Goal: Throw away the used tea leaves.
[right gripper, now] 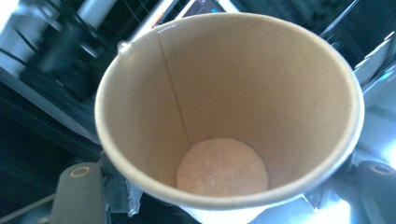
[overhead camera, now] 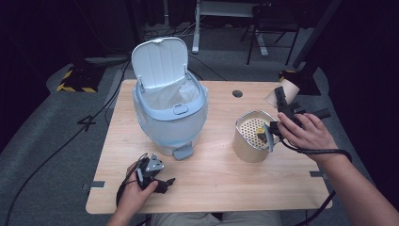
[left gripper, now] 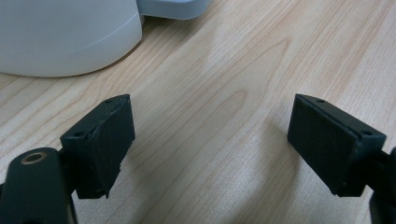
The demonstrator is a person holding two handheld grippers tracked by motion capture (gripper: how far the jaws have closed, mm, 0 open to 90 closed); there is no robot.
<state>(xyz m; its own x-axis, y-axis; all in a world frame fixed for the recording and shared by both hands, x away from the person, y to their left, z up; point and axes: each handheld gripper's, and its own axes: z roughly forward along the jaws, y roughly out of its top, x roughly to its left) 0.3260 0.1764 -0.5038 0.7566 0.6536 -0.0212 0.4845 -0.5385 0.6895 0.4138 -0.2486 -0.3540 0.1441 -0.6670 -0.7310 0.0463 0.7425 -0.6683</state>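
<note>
A brown paper cup (overhead camera: 283, 92) is clamped in the jaws of the right gripper (overhead camera: 284, 100), held in the air above the far right corner of the desk (overhead camera: 211, 174), its mouth tipped toward the gripper's own camera. In the right gripper view the cup (right gripper: 229, 107) looms close, its open rim wide, its pale round bottom and the straight seam down its inner wall plain to see, and nothing lies inside it. The person's right hand (overhead camera: 306, 132) grips the tool from below, a black cable looping off past the wrist. Just beside that hand, nearer the desk's middle, stands a tan canister (overhead camera: 254, 136) with a perforated insert showing in its open top. Farther left, at the centre of the desk, sits a pale blue pedal bin (overhead camera: 169, 113) with its white lid swung up and a clear liner bag showing at its mouth. Near the front edge, the person's left hand (overhead camera: 134, 195) rests the left gripper (overhead camera: 162, 181) low on the wood, well apart from the cup; in the left gripper view its black jaws stand released and wide, with bare wood between them and the bin's rounded base (left gripper: 65, 37) just ahead.
</note>
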